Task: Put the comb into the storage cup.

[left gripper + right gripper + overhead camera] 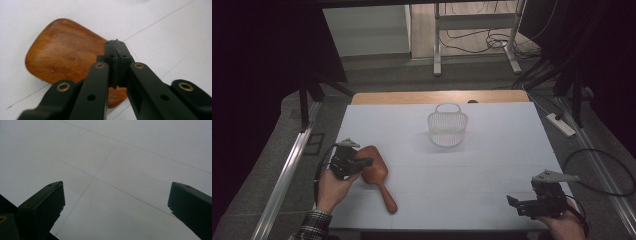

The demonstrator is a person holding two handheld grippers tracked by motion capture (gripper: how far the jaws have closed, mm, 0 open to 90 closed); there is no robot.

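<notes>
Left gripper view looked along the left gripper (115, 41), whose jaws were pressed together, pad against pad, with nothing between them. Their tips hung over the right edge of the brush (67, 56), a wooden paddle lying back up on the white desk (175, 37). The broad wooden head spread out to the left of the jaws and partly beneath them; whether the tips touched the wood could not be told.

In the high view the left gripper (368, 161) sat at the near left of the desk (492, 150), held in a hand (332, 187) that came up from the bottom edge. Its jaws pointed right, across the upper part of the brush (378, 176) head, and the handle ran off toward the near edge, away from the tips. The right gripper (512, 201) rested at the near right corner, well apart from the brush. In the right gripper view its jaws stood spread wide over bare desk (112, 170).

Farther back, near the middle of the desk, stood a white wire basket (447, 127).
</notes>
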